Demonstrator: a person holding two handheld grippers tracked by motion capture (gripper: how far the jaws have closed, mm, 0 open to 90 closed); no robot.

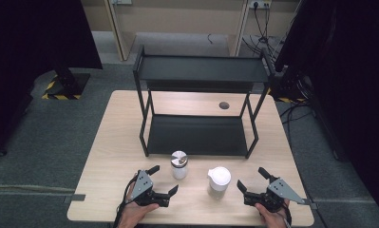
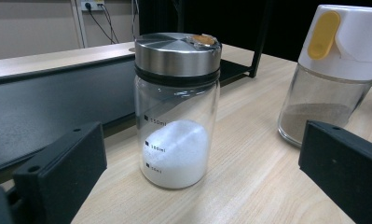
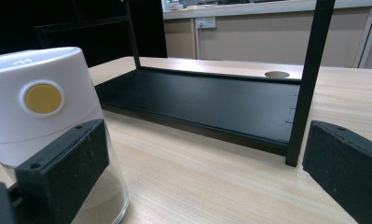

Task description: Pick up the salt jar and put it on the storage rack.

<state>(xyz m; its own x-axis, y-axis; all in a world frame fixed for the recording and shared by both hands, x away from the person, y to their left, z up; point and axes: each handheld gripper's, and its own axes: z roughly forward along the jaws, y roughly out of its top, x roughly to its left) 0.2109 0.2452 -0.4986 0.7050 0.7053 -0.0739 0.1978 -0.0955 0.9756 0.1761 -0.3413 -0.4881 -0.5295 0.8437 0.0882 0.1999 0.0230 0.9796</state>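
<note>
Lower centre of the high view: steel-lidded jar (image 1: 179,164) and white-capped shaker (image 1: 219,181) stand upright on the desk (image 1: 106,156), before the black shelf rack (image 1: 196,133). Left gripper (image 1: 162,181), fingers spread, faces the jar, nearest; right gripper (image 1: 251,179), spread, flanks the shaker.

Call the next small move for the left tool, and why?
Probably ease the left tool forward around the steel-lidded jar, then close. Its jaws stand open with the jar upright just ahead, about centred between them in the left gripper view but not yet between the pads. The white-capped jar stands apart to the side, so the path looks free. The black shelf behind sits bare.
</note>
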